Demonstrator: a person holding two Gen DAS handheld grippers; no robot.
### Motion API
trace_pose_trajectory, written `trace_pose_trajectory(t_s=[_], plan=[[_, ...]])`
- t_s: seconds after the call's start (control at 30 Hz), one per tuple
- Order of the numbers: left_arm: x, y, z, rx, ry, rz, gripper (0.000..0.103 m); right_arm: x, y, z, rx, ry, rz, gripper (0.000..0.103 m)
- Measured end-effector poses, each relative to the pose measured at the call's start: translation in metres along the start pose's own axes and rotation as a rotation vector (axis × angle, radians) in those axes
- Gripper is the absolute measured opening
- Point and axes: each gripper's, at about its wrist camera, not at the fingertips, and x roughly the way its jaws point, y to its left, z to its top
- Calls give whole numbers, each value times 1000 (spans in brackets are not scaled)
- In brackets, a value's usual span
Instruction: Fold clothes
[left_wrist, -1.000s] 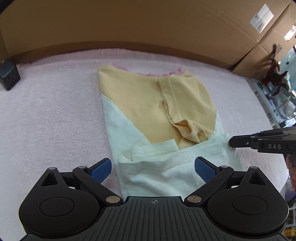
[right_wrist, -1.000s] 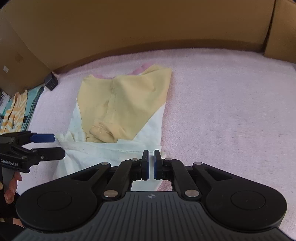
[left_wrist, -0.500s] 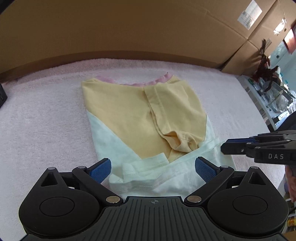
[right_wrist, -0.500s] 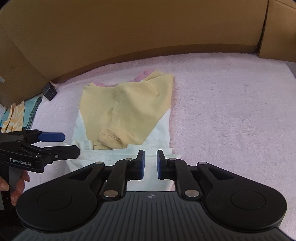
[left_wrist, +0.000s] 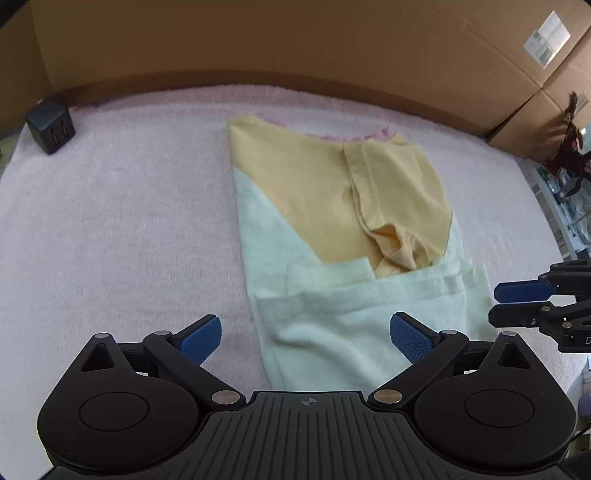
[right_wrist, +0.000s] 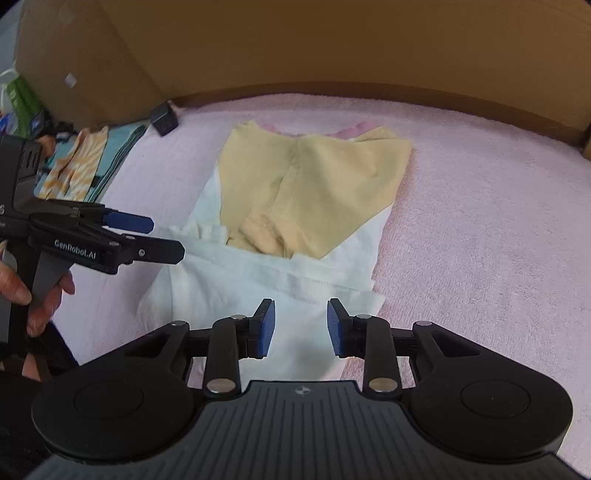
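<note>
A: Left wrist view: shirt (left_wrist: 343, 236), yellow top and pale mint lower part, lies flat on the pink towel-covered table (left_wrist: 110, 221), sleeves folded in, hem already turned up toward 12 o'clock.

B: Handling?

A: Light, soft knit, limp. Looks like it will sag and crease if lifted by one point, not slippery on the terry. No fragility. I'd pinch both corners of the near folded edge, through all layers, and carry them level.

B: Left tongs (left_wrist: 306, 334)?

A: Spread wide, nothing between the pads. The near edge of the shirt sits between them, more toward the 3 o'clock finger; the 9 o'clock finger is over bare towel. Can't tell if they touch the cloth.

B: Right tongs (right_wrist: 301, 326)?

A: Right wrist view: partly apart, jaws have just been opening, nothing pinched. White hem fold lies under and just past the tips toward 12 o'clock. In the left view they come in at 3 o'clock, just beside the shirt's right hem corner, apart from it.

B: Anything else around?

A: Black charger cube (left_wrist: 50, 123) at 10 o'clock, well apart from the shirt. Cardboard boxes (left_wrist: 295, 40) along the far edge at 12. Striped folded clothes (right_wrist: 81, 166) at 10 o'clock in the right view. A hand (right_wrist: 26, 291) holds the left tool's handle at 9 o'clock there.
</note>
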Motion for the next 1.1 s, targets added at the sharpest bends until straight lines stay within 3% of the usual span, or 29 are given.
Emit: trace_pose_trajectory(t_s=[0.17,0.4,0.5,0.57,0.63,0.77,0.87,1.03,1.1], plan=[[-3,1,-30,-16,10,53,102,21,2,-15,-133,105,-19,35],[-14,-4,-35,-45,-18,90,102,-5,5,-1,-184,26,66,38],[1,-12,-38,-10,3,133,102,11,10,-5,-238,76,80,40],[6,-18,-43,29,2,178,103,25,13,-12,-287,115,40,40],[4,-21,-44,35,1,191,101,22,16,-15,-309,98,39,41],[-23,-24,-44,3,-61,172,100,2,14,-14,-298,58,58,41],[-32,-27,-48,7,-40,142,100,-13,12,-16,-295,43,73,41],[-31,-44,-54,74,-49,51,100,-13,10,-16,-199,40,113,41],[-29,-43,-47,57,-65,37,100,-11,8,-14,-141,28,111,41]])
